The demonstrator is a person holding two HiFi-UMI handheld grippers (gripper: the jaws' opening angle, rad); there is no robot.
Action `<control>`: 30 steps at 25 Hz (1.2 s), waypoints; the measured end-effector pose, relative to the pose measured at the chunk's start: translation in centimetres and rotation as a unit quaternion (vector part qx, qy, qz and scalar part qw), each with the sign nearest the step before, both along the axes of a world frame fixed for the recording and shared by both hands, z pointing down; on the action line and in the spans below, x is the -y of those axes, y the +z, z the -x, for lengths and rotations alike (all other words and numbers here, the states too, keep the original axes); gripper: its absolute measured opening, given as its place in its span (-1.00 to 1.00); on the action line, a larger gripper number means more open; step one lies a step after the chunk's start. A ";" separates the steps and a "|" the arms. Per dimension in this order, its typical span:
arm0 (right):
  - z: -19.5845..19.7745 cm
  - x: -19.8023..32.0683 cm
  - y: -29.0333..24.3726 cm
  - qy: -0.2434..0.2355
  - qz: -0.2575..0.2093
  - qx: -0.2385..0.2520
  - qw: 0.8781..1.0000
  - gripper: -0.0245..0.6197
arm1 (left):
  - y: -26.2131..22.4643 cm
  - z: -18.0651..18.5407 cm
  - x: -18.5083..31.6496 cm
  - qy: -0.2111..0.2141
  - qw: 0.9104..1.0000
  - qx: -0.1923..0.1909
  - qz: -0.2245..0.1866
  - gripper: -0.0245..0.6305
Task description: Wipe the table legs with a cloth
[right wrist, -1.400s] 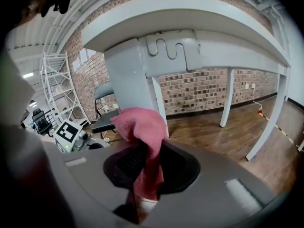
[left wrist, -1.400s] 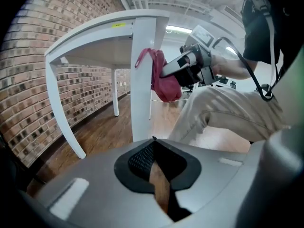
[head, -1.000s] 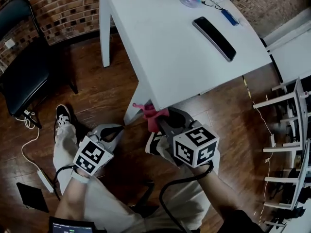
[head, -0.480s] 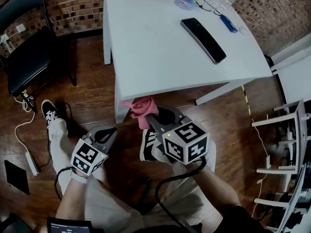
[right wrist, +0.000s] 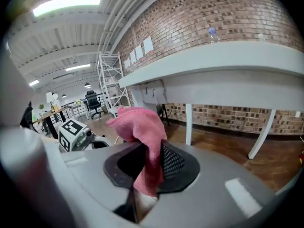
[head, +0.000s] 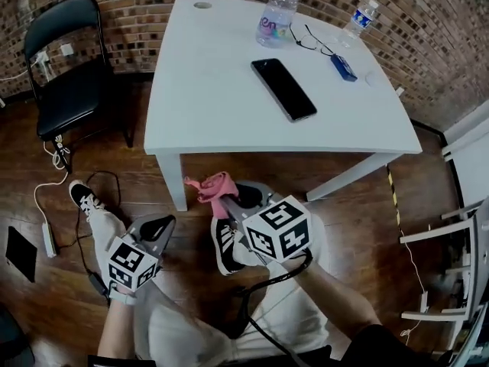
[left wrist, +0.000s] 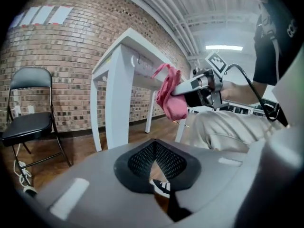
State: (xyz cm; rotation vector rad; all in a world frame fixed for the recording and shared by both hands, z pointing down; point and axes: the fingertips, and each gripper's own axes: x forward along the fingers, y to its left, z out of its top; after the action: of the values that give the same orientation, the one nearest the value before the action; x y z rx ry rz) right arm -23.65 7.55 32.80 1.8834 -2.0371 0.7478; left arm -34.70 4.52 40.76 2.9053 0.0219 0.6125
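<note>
Surface: white table (head: 214, 90) on a dark wood floor (head: 367, 197), with brick wall (head: 428, 21) behind it on two sides. On top are a black phone (head: 283, 89), a large water bottle (head: 276, 12), a small bottle (head: 360, 20), glasses (head: 306, 40) and a small blue item (head: 343, 66). A black folding chair (head: 69, 75) stands left of the surface, with a white cable and power strip (head: 47, 237) on the floor near it. White rack (head: 451, 281) at far right. The right gripper view shows an open hall behind, with a tall white shelf frame (right wrist: 110, 80) and ceiling strip lights.

Right gripper (head: 229, 203): jaws clamped on the pink cloth (head: 210, 188). Its own view shows the cloth (right wrist: 142, 132) pinched between the black pads, bunched above them with a tail hanging below. The cloth is held below the surface's front edge, just beside the near-left table leg (head: 175, 182). The left gripper view shows floor and wall between the leg (left wrist: 116, 103) and the cloth (left wrist: 168, 96), so no contact.

Left gripper (head: 157, 228): low, left of the right one, well short of the leg. Its jaws (left wrist: 156, 163) are together at the tips with nothing between them; only floor and a shoe show through the gap behind the pads.

The person's light trousers and black-and-white shoes (head: 226, 243) sit under both grippers.
</note>
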 end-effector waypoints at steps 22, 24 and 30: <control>-12.7 -14.9 -2.4 -0.087 -0.017 -0.018 0.996 -0.75 | -8.2 -14.8 -17.1 -0.092 0.994 -0.050 -0.038 -0.93; -14.4 -16.5 -1.9 -0.088 -0.013 -0.030 0.996 -0.75 | -8.9 -16.9 -18.4 -0.094 0.993 -0.060 -0.027 -0.93; -21.6 -22.5 -0.6 -0.090 -0.004 -0.063 0.994 -0.76 | -9.9 -25.0 -23.9 -0.070 0.994 -0.077 -0.026 -0.93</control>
State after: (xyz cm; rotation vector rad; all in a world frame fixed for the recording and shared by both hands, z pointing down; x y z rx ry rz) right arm -2.07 30.07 32.18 1.6764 -2.0969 0.5619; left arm -9.65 28.46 30.87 2.9645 -0.1788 0.3709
